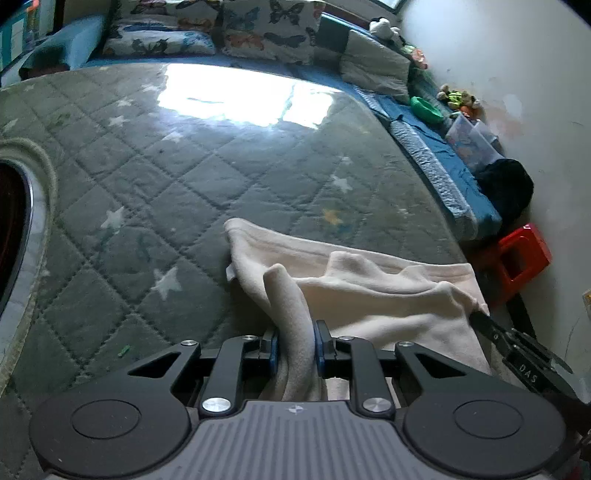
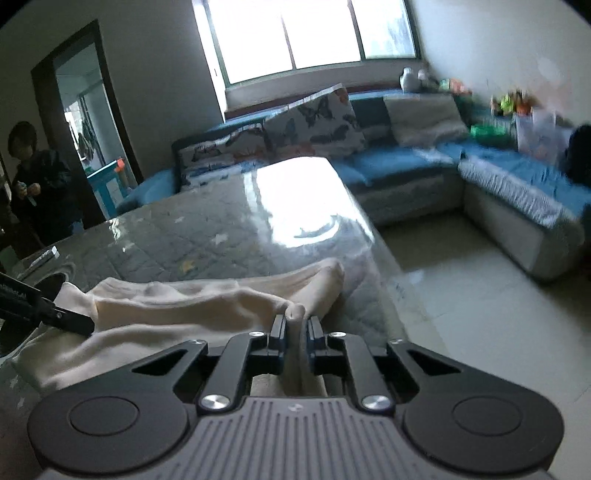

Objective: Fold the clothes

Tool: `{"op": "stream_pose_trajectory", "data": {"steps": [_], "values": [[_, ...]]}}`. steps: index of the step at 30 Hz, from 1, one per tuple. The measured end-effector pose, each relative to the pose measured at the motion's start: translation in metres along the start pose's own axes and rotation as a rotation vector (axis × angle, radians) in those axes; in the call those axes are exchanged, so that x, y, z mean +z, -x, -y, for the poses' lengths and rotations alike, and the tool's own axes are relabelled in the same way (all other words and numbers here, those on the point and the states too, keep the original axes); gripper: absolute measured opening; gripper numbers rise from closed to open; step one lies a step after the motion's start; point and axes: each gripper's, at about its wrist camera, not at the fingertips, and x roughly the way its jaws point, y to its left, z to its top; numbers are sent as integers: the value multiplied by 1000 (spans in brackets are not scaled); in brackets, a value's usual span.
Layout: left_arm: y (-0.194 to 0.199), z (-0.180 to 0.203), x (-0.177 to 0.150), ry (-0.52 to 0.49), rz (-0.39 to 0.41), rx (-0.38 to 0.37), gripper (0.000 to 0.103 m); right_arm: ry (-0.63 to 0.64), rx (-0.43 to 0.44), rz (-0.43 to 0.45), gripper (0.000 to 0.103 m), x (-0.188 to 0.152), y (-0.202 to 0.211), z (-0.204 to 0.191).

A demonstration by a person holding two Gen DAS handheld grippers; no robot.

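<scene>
Pinched between the left gripper's (image 1: 295,343) pads was a thick roll of the cream fleece garment (image 1: 369,288), while the right gripper (image 2: 295,334) had closed on another gathered edge, likely so both near corners could be carried over in one fold. Each tool pointed forward, low over the quilted star-print table cover (image 1: 147,177), where the garment lay near the table's edge.

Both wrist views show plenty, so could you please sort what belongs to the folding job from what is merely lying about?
Job:
- cream garment
- left claw, shut on it
- right claw, shut on it
- quilted table beneath

Lying about:
- butterfly pillows
- green bowl
- red stool
- blue sofa
</scene>
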Motion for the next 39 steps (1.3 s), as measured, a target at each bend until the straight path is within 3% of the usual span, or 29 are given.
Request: {"op": "stream_pose_trajectory", "data": {"steps": [5,7,12,14,18,21,29,33,39], "values": [[4,19,-1,-38,1,-82,20,62,-96,81,9,15,27,-6],[0,27,-2,-84,17,-59,20,68,-140,80,9,16,30,-3],[-14,20,-4,-76,-10,3,21,22,-208,8,14,8,17,17],[-11,16,-4,-81,3,32,22,11,-220,27,16,7,21,19],[-2,14,2,-67,32,49,23,50,-147,58,17,10,30,8],[2,28,2,-100,44,9,23,89,-91,35,19,10,19,-5],[-25,67,-1,-173,-24,-42,24,115,-40,-7,22,8,-10,-22],[-40,73,4,-167,-40,-34,27,117,-45,-17,38,6,-19,-22],[-53,75,8,-171,-35,-15,32,118,-49,-27,46,2,-29,-20]]}}
